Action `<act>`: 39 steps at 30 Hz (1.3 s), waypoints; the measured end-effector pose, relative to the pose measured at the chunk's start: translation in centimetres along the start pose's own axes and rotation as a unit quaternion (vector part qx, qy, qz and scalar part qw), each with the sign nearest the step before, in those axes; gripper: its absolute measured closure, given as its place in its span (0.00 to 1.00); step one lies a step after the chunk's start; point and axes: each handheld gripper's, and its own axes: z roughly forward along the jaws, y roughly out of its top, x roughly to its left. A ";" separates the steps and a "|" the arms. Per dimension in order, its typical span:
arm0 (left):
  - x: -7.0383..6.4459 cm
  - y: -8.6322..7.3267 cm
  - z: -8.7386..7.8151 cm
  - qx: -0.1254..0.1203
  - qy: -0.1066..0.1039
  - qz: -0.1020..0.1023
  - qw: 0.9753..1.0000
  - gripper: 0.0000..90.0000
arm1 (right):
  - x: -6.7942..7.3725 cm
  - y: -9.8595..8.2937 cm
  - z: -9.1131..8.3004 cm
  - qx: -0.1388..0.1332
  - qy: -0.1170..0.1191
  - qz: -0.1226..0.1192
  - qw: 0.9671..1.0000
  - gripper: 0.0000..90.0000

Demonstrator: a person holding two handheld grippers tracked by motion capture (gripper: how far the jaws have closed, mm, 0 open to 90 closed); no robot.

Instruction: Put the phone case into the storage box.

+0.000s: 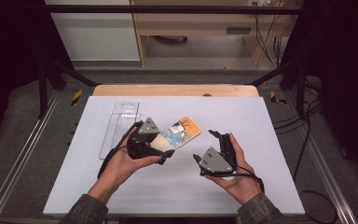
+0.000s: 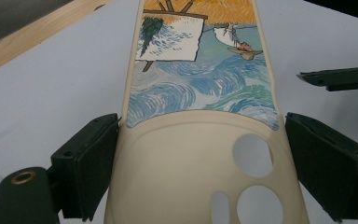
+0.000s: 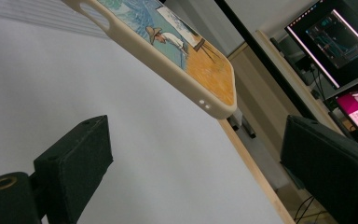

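A cream phone case [image 1: 184, 130] printed with a painter, an easel and blue swirls is held tilted above the white mat. My left gripper [image 1: 167, 145] is shut on its camera-hole end. In the left gripper view both black pads [image 2: 93, 154] press the case [image 2: 200, 93] on its long edges. My right gripper [image 1: 205, 145] stands open to the right of the case with nothing between its jaws. In the right gripper view [image 3: 196, 154] the orange end of the case [image 3: 177, 51] hangs ahead and above. One of its jaw tips [image 2: 340, 77] shows in the left gripper view.
A clear plastic package [image 1: 121, 121] lies flat on the white mat [image 1: 168, 191] left of the case. The wooden table edge [image 1: 175, 89] runs along the far side. Monitors [image 3: 335, 32] glow beyond the table, and metal rails flank it.
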 end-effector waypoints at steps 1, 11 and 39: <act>0.0 -0.1 0.1 0.002 0.000 0.001 1.000 0.13 | 0.1 0.1 0.1 0.001 -0.001 -0.008 1.000 0.10; 0.2 -0.2 0.1 0.005 -0.006 -0.005 1.000 0.13 | 0.8 0.5 1.0 0.005 -0.006 -0.064 0.998 0.13; 0.2 1.7 -1.4 0.026 -0.017 0.004 1.000 0.13 | 1.9 3.3 3.4 -0.011 -0.035 -0.214 0.976 0.41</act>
